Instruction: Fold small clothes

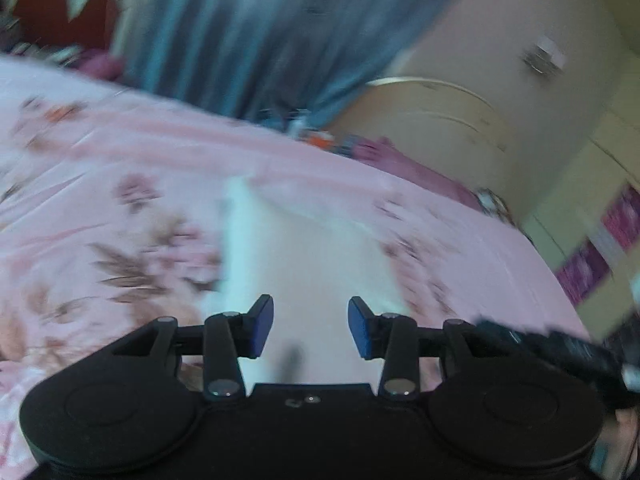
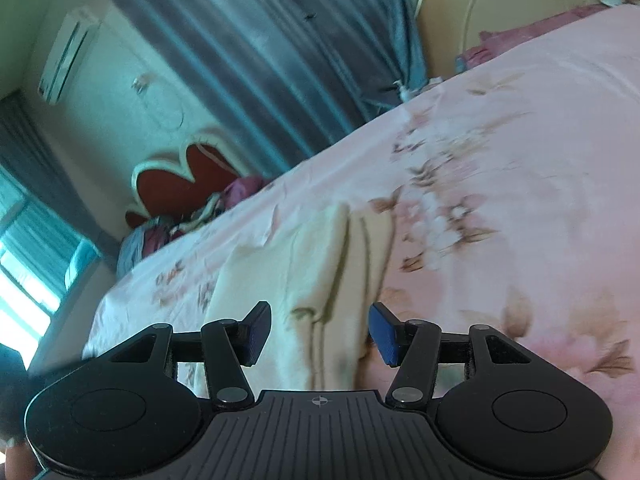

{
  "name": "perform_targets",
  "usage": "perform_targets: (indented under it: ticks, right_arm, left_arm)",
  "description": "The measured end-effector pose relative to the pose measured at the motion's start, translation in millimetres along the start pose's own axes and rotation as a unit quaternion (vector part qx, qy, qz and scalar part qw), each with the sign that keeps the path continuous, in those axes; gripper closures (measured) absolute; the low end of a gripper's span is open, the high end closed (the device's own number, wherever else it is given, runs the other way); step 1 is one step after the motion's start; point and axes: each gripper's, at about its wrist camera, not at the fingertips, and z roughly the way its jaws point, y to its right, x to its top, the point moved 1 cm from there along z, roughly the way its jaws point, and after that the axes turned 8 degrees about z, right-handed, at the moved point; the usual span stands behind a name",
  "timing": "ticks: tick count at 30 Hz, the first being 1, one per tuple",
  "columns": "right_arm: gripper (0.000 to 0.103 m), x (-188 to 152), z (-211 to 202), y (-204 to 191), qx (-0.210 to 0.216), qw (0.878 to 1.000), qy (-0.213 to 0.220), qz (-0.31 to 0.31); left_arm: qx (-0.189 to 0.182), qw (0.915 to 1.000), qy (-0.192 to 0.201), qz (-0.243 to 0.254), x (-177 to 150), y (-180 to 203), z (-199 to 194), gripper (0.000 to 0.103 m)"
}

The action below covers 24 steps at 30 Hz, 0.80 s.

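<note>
The left claw [image 1: 311,328] stands wide open and holds nothing; its two blue pads [image 1: 262,326] are well apart. Just ahead of it, and partly under it, lies one pale cloth [image 1: 304,252] on the bed [image 1: 120,168], which carries a pink sheet with flowers. The view is blurred, so I cannot tell how the cloth is folded. To the right of this claw the edge of the bed falls away near a cream cabinet [image 1: 460,120].

The right claw [image 2: 320,334] is also wide open and empty. The same cloth [image 2: 304,264], cream here with some folds along its length, lies straight ahead between its fingers and beneath them. To the right of this claw, the sheet [image 2: 520,184] is bare. A blue curtain [image 2: 260,48] hangs beyond the far edge.
</note>
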Motion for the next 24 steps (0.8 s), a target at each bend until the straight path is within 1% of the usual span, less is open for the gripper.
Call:
perform_targets:
  ticks: [4, 7, 11, 12, 14, 16, 18, 19, 20, 21, 22, 24]
  right_arm:
    - [0.049, -4, 25, -12, -0.003, 1.000, -0.018, -0.012]
    - [0.056, -6, 48, -18, -0.012, 0.999, -0.032, -0.019]
    - [0.057, -9, 72, -19, -0.038, 0.998, -0.045, -0.014]
    - [0.057, -9, 76, -19, -0.040, 0.998, -0.048, -0.009]
    - [0.056, -9, 85, -18, -0.038, 0.998, -0.058, -0.001]
    - [0.056, -10, 91, -19, -0.036, 0.997, -0.065, -0.004]
    - [0.057, -10, 96, -20, -0.041, 0.997, -0.068, -0.009]
    - [0.060, -9, 97, -22, -0.043, 0.997, -0.068, -0.013]
    - [0.072, -9, 98, -24, -0.045, 0.996, -0.069, -0.016]
    - [0.079, -9, 100, -24, -0.047, 0.996, -0.071, -0.018]
    - [0.089, -10, 101, -25, -0.047, 0.996, -0.073, -0.022]
    - [0.092, -12, 101, -30, -0.053, 0.996, -0.069, -0.036]
  left_arm:
    - [0.008, 0.9996, -0.014, -0.024, 5, -27, 18, 0.064]
    - [0.003, 0.9996, -0.021, -0.019, 7, -33, 25, 0.064]
    - [-0.012, 0.9993, -0.032, -0.012, 8, -38, 34, 0.064]
    - [-0.014, 0.9991, -0.038, -0.010, 8, -39, 37, 0.064]
    - [-0.016, 0.9978, -0.063, -0.003, 7, -43, 49, 0.065]
    - [-0.023, 0.9969, -0.075, -0.002, 4, -48, 56, 0.064]
    - [-0.024, 0.9976, -0.065, 0.001, 4, -50, 56, 0.065]
    - [-0.028, 0.9984, -0.050, 0.002, 7, -50, 53, 0.069]
    - [-0.032, 0.9988, -0.036, 0.003, 9, -51, 52, 0.069]
    - [-0.033, 0.9990, -0.029, 0.006, 12, -51, 52, 0.069]
    - [-0.033, 0.9989, -0.031, 0.010, 14, -51, 56, 0.069]
    - [-0.046, 0.9975, -0.049, 0.020, 17, -48, 67, 0.069]
